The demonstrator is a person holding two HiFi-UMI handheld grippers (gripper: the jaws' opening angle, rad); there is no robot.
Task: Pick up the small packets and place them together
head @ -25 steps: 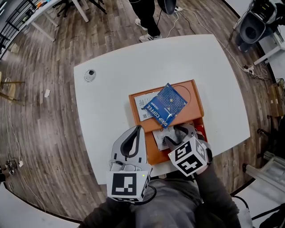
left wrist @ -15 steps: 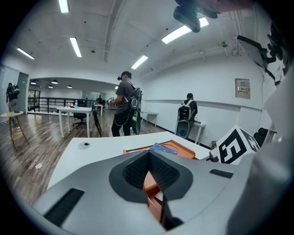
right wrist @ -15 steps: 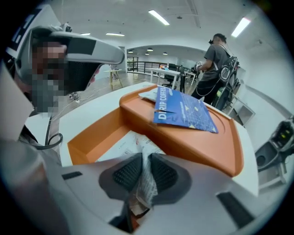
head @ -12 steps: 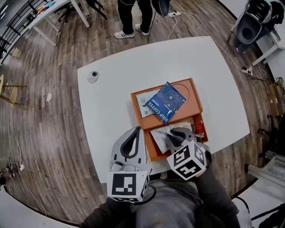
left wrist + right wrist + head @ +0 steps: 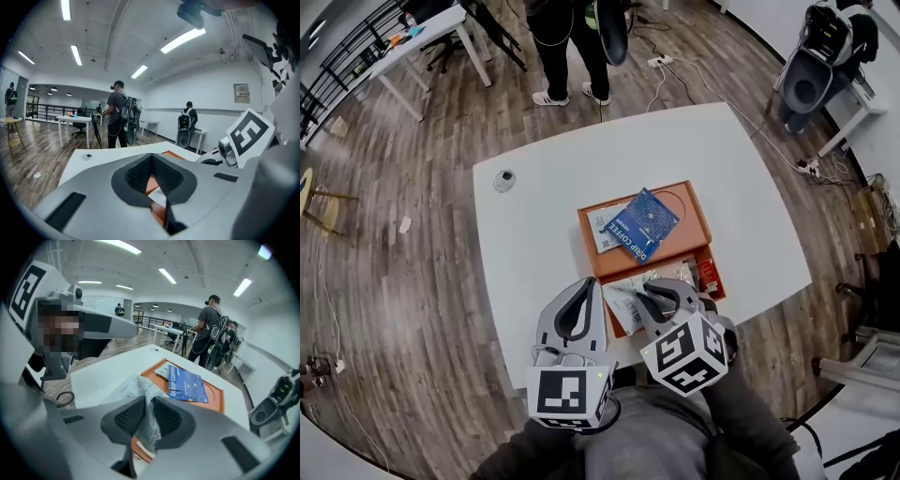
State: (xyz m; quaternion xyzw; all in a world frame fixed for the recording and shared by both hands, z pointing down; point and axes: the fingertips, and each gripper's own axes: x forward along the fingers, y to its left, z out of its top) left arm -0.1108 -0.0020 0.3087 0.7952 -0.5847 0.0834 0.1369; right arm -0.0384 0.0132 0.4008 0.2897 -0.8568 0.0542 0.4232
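the right gripper (image 5: 149, 401) is squeezed tight on a white packet (image 5: 144, 389) with tiny print on it. the packet is crumpled and sticks up between the two pads, over the near end of the orange tray (image 5: 686, 202). the left gripper (image 5: 584, 287) is just beside it on the left, by the tray's near corner. its jaws are pressed together and hold nothing.

farther along the tray lies a blue coffee packet (image 5: 642, 223). it sits on top of a second white packet (image 5: 604, 226) and hides part of it. a small red packet (image 5: 710, 275) lies at the tray's right end, near the right gripper.

the tray is on a white table (image 5: 553, 216). a little round thing (image 5: 503, 179) sits well apart, by the far left corner. past the far edge a person (image 5: 567, 47) stands on the wood floor, and wires trail there.
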